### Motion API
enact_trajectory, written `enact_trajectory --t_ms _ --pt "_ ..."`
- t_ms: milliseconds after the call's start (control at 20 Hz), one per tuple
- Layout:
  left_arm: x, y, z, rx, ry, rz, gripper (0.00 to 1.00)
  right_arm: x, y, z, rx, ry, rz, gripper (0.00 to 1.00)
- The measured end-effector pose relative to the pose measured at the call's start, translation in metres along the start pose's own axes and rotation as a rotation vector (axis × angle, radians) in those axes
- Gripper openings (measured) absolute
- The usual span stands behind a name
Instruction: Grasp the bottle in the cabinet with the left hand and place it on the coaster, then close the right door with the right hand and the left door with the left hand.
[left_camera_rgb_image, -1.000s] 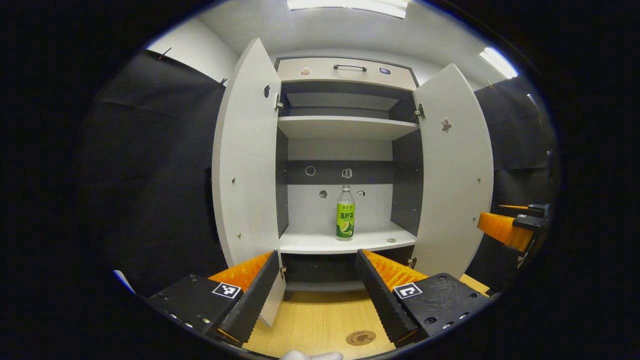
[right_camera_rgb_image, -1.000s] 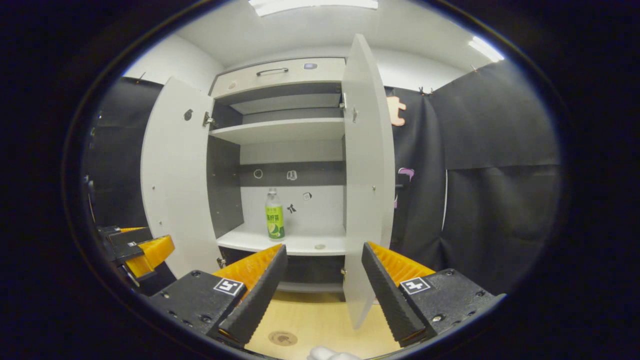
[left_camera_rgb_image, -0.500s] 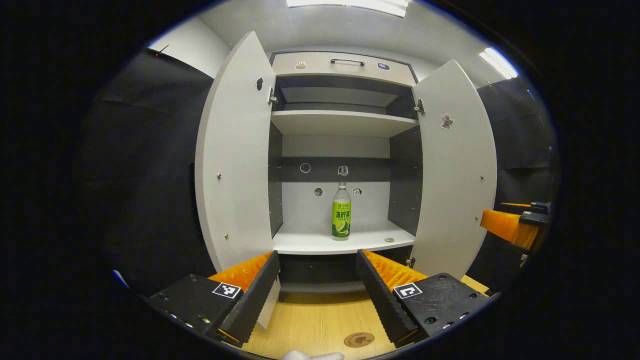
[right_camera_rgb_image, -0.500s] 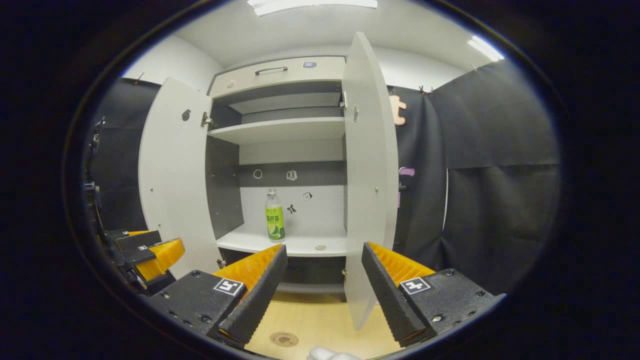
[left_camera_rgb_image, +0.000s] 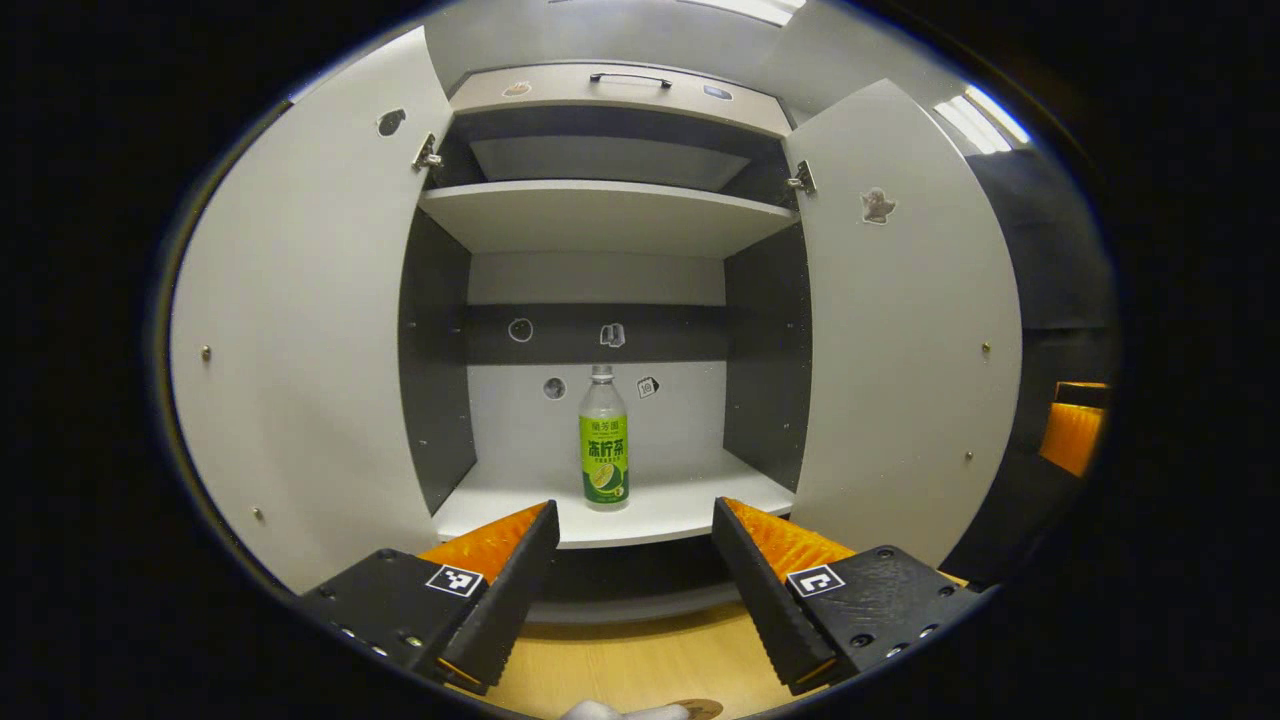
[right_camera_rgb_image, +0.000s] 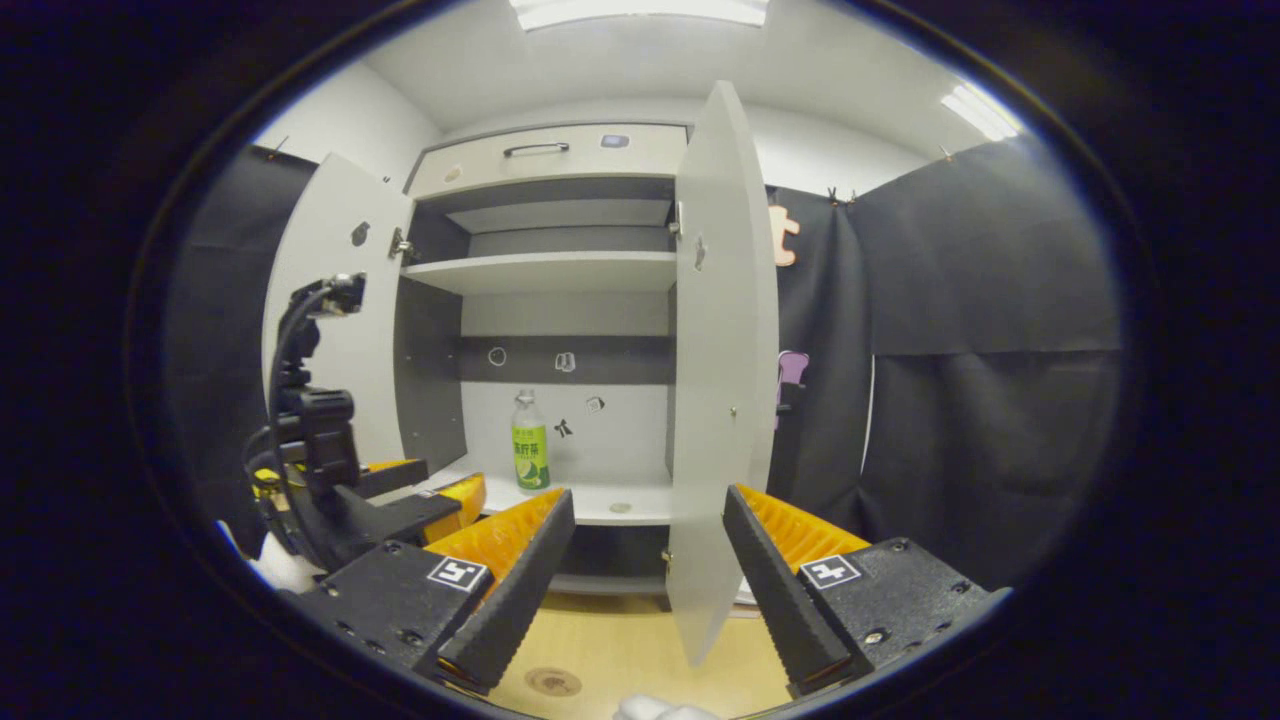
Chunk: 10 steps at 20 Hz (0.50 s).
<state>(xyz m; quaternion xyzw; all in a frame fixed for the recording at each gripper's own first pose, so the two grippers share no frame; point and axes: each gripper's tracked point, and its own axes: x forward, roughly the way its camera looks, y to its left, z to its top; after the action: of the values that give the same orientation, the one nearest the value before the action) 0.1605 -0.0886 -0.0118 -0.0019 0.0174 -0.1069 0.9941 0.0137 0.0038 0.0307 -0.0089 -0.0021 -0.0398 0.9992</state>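
Observation:
A clear bottle with a green label (left_camera_rgb_image: 604, 448) stands upright on the cabinet's lower shelf (left_camera_rgb_image: 640, 515), with both doors swung wide. My left gripper (left_camera_rgb_image: 632, 560) is open just in front of that shelf, the bottle still beyond its fingertips. In the right gripper view the bottle (right_camera_rgb_image: 529, 444) stands left of the right door (right_camera_rgb_image: 720, 380), and the left gripper (right_camera_rgb_image: 400, 500) hovers at the shelf's left end. My right gripper (right_camera_rgb_image: 645, 560) is open, holding nothing, back from the cabinet with the right door's edge between its fingers. A round brown coaster (right_camera_rgb_image: 552, 682) lies on the wooden table below.
The left door (left_camera_rgb_image: 300, 330) and right door (left_camera_rgb_image: 900, 330) flank the opening. An upper shelf (left_camera_rgb_image: 600, 215) and a drawer with a dark handle (left_camera_rgb_image: 630, 78) sit above. A small round disc (right_camera_rgb_image: 620, 508) lies on the lower shelf. Black cloth walls stand on both sides.
My left gripper has moved forward toward the cabinet, so the bottle and shelf look larger and the coaster has slid to the bottom edge. The right gripper has barely moved.

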Motion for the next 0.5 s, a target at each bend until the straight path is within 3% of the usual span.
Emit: enact_trajectory --t_ms 500 --pt "0.106 -0.002 0.012 0.040 -0.076 0.048 0.94 0.018 -0.002 -0.024 0.017 0.080 0.026 0.99"
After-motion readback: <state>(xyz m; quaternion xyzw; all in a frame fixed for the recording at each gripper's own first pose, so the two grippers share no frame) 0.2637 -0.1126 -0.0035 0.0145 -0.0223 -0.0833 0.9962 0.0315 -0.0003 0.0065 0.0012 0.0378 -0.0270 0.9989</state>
